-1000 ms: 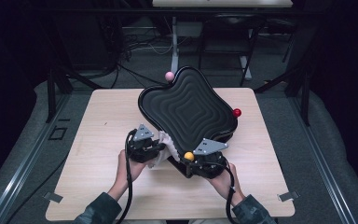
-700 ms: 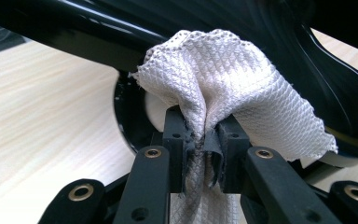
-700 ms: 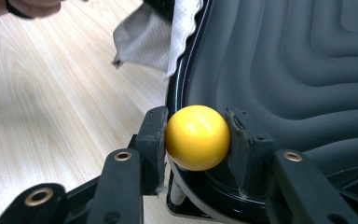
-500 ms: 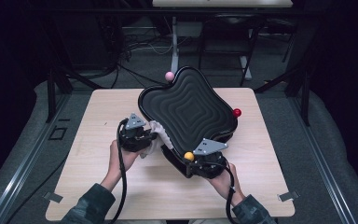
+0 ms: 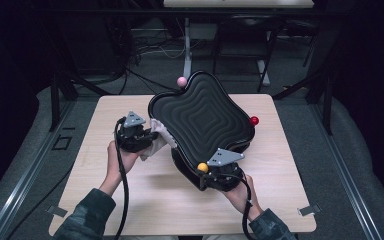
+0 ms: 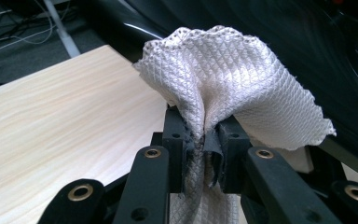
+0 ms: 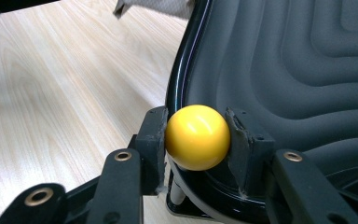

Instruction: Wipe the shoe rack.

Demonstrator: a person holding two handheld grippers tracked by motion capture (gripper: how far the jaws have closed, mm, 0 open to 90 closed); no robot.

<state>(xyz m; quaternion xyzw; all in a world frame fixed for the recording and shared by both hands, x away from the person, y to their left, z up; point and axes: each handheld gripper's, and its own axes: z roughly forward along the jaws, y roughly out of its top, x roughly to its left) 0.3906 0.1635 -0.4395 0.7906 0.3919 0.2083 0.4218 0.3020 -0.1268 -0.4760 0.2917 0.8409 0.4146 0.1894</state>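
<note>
A light wooden table point(image 5: 130, 205) stands on grey carpeted floor point(image 5: 365, 165). At twelve o'clock, a white desk leg point(image 5: 186, 45) and loose cables point(image 5: 140, 47). Surroundings dark; dark metal rail point(image 5: 27, 165) at nine o'clock.

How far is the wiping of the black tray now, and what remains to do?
Done: the right gripper is shut on the yellow ball at the black tray's corner, with the tray tilted up. In hand: the left gripper pinches a white cloth at the tray's left edge. Left: probably the ribbed middle; whether any part is already wiped cannot be told.
</note>
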